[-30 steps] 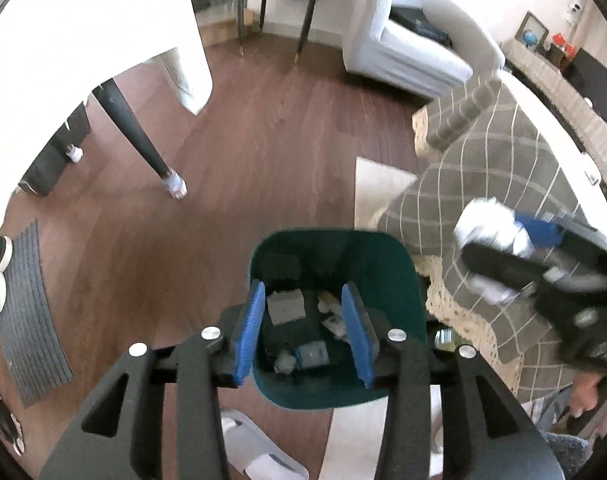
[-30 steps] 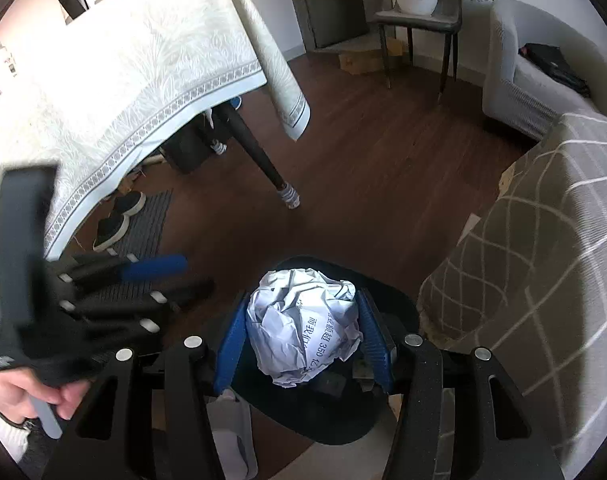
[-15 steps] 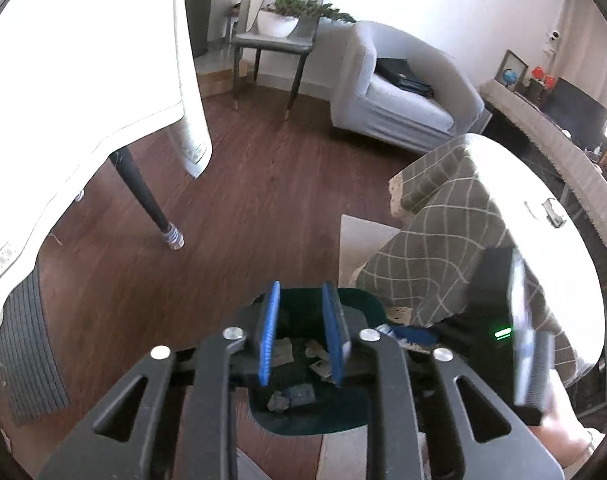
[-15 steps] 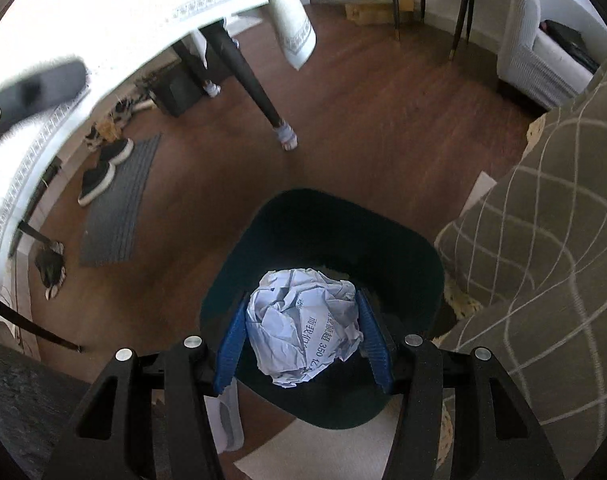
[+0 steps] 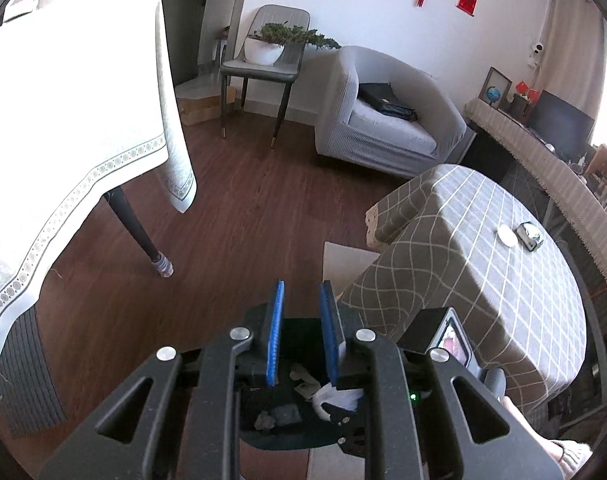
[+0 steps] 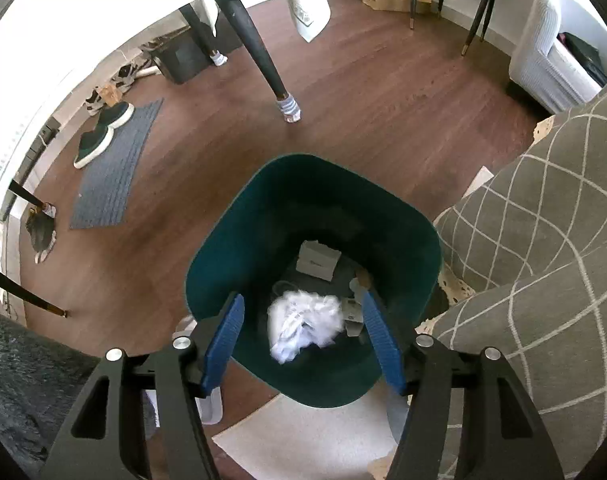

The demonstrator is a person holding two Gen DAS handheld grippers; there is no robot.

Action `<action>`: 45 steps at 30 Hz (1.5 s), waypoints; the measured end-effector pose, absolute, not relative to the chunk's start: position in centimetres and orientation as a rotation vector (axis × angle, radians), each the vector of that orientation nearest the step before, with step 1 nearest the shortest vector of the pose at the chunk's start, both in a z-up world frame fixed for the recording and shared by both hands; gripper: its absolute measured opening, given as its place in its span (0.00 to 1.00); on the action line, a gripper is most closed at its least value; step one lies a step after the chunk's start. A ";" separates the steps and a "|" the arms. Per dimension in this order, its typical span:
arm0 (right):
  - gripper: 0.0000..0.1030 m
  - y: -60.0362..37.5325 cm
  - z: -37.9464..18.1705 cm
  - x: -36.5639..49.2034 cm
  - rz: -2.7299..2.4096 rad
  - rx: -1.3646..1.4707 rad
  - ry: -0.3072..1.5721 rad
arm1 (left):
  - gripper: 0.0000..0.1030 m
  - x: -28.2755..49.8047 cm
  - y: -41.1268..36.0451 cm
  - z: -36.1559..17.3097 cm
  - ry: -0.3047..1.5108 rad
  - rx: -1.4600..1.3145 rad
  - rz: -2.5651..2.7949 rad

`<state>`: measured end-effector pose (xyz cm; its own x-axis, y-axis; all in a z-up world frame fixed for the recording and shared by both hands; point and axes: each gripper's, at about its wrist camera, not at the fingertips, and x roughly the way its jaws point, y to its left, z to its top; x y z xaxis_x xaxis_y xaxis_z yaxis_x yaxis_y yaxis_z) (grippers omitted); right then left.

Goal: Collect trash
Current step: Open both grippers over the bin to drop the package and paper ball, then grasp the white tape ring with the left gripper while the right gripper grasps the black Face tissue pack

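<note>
Where dark wood floor (image 6: pixel 383 100) meets checked tablecloth (image 6: pixel 543 280): right gripper (image 6: pixel 303 344) released, left gripper (image 5: pixel 301 334) narrowed (nothing between), teal bin (image 6: pixel 223 252) below.

dark green bin (image 6: pixel 315 184), white crumpled paper (image 6: pixel 303 320), grey checked cloth (image 6: pixel 543 240).

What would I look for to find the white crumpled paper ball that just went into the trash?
Start at the dark green bin standing on the wooden floor beside the grey checked tablecloth. Look inside it, between the open blue-padded right tongs above. The crumpled paper ball is the largest, brightest white, wrinkled lump there, unlike the flat-sided small white box behind it and the small scraps beside it.
</note>
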<state>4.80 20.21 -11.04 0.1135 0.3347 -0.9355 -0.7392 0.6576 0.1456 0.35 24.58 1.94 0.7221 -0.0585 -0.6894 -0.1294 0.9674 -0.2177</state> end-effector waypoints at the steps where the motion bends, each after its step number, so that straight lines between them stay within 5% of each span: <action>1: 0.61 20.2 -10.9 4.8 0.823 -0.401 1.219 | 0.19 0.4 24.5 2.2 0.759 -0.258 0.038; 16: 0.43 17.3 -1.1 5.6 0.903 -0.290 0.958 | 0.19 1.7 22.9 4.9 0.690 -0.259 0.053; 30: 0.40 5.6 3.9 10.7 0.692 -0.137 0.834 | 0.21 5.0 16.9 5.7 0.672 -0.198 -0.018; 37: 0.40 0.6 4.1 12.9 0.617 -0.096 0.826 | 0.44 7.3 13.2 5.5 0.675 -0.177 -0.071; 45: 0.46 -5.6 4.0 14.5 0.492 -0.079 0.818 | 0.59 9.8 7.6 4.9 0.693 -0.134 -0.163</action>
<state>14.46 -5.56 3.96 0.5780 0.3905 -0.7165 -0.4501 0.8850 0.1192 9.81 7.65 4.88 0.7577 -0.1935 -0.6233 0.1046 0.9787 -0.1767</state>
